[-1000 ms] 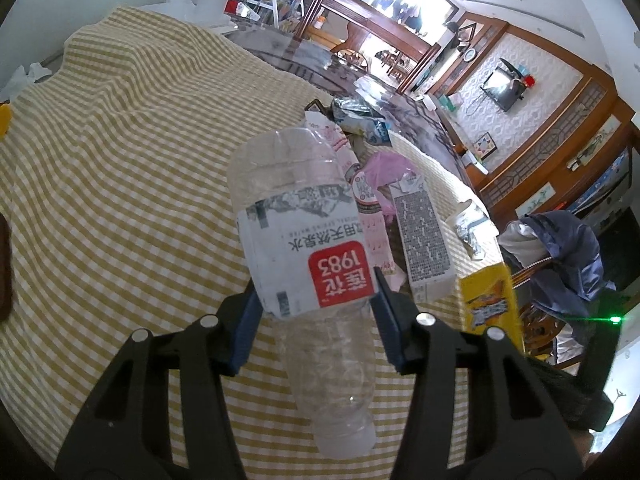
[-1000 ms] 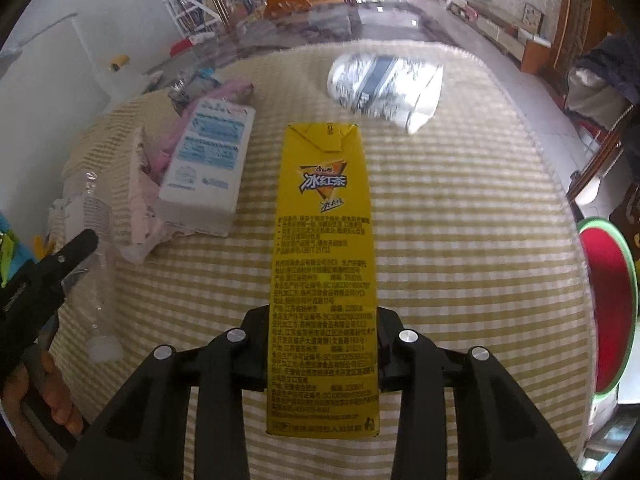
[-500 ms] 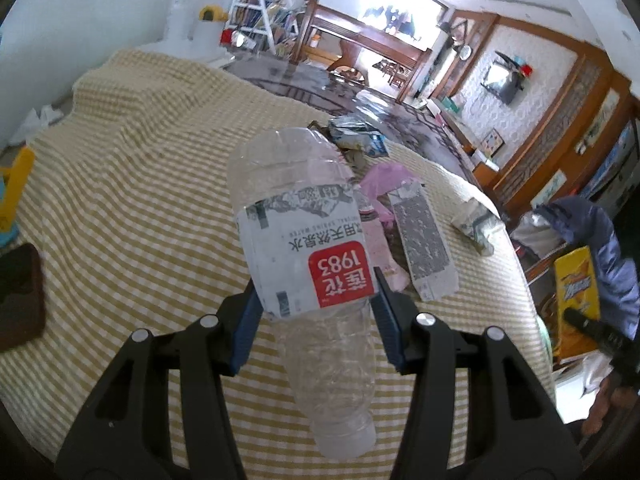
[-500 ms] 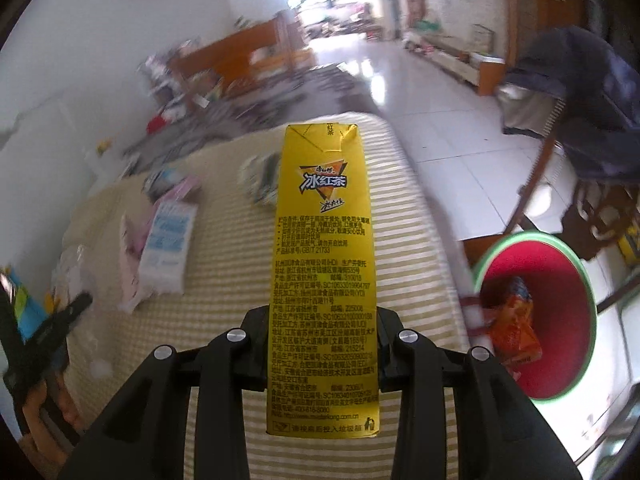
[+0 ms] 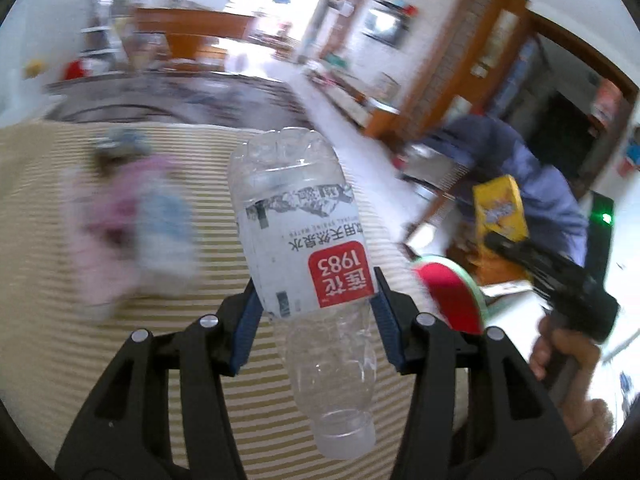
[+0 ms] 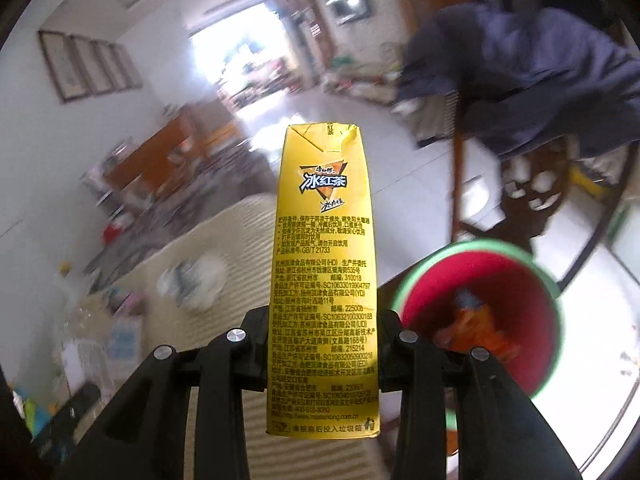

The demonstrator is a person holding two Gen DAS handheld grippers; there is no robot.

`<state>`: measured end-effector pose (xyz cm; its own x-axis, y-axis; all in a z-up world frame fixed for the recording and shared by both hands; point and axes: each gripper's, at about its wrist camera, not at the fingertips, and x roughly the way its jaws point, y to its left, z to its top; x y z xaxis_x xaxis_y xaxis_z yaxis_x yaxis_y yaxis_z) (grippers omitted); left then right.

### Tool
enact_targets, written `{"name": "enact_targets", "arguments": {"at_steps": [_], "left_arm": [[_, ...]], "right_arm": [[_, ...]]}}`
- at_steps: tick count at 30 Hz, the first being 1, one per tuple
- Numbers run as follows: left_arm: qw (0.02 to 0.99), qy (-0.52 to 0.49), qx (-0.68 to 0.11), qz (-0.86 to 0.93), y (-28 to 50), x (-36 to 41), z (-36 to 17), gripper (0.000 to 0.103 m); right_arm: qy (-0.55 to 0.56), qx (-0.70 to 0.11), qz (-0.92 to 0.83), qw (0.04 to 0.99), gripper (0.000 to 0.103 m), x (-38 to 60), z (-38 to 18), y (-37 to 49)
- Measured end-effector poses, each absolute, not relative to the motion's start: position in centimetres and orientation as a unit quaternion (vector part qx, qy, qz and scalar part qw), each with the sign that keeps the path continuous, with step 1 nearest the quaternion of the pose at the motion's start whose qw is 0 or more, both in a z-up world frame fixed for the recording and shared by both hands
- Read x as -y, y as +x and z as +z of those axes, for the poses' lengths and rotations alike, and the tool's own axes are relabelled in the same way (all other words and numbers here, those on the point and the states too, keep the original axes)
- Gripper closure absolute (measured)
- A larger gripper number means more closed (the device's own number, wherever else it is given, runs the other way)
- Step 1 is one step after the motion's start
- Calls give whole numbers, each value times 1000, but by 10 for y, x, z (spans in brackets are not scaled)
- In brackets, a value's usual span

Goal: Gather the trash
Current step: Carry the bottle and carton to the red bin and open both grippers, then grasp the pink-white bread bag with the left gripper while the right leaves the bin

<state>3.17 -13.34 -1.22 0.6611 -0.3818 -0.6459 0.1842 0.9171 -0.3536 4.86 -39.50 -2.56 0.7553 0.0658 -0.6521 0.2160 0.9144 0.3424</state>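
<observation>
My left gripper (image 5: 316, 312) is shut on a clear plastic bottle (image 5: 304, 240) with a white and red label, cap end toward me, held above the checked table (image 5: 60, 300). My right gripper (image 6: 322, 344) is shut on a yellow drink carton (image 6: 324, 280) held upright beside the table edge, left of and above a red bin (image 6: 536, 304) with a green rim that holds orange wrappers. In the left wrist view the carton (image 5: 498, 208) and right gripper show at the right, above the bin (image 5: 452, 292).
Blurred trash lies on the table: a pink wrapper (image 5: 116, 196), a pale blue carton (image 5: 164, 220), and a crumpled white bag (image 6: 196, 280). A chair draped with a blue jacket (image 6: 520, 92) stands behind the bin. Tiled floor lies beyond.
Both grippers swung right, off the table toward the red bin. The carton now stands nearer the bin, and the bottle has turned toward it. Both grips are unchanged.
</observation>
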Motion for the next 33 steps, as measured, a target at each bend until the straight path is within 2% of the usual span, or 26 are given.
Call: {"name": "enact_targets", "arguments": {"at_steps": [4, 10, 13, 15, 16, 17, 18, 21, 26, 30, 33], "left_arm": [[892, -104, -378, -227, 54, 201, -10, 53], [862, -93, -405, -289, 88, 273, -21, 53], [858, -71, -411, -300, 95, 297, -27, 53], [850, -63, -419, -312, 95, 308, -30, 53], [848, -61, -423, -314, 95, 313, -31, 46], [847, -62, -423, -315, 96, 315, -31, 36], [850, -63, -418, -314, 93, 316, -30, 30], [857, -69, -405, -311, 87, 309, -25, 24], [871, -75, -392, -286, 80, 279, -17, 24], [900, -79, -368, -219, 69, 220, -9, 24], [924, -94, -349, -126, 58, 148, -5, 24]], "right_arm": [[280, -352, -73, 890, 69, 433, -41, 47], [395, -304, -145, 855, 69, 485, -54, 19], [407, -287, -174, 850, 67, 497, -54, 12], [401, -287, -197, 847, 61, 498, -53, 12], [401, -286, -206, 846, 45, 498, -53, 11], [401, -281, -216, 845, 37, 499, -52, 10], [402, -275, -222, 845, 36, 499, -52, 9], [400, -269, -224, 847, 32, 495, -51, 8], [406, -268, -209, 849, 25, 493, -55, 11], [397, -278, -198, 852, 25, 490, -54, 18], [388, -281, -189, 857, 24, 483, -51, 21]]}}
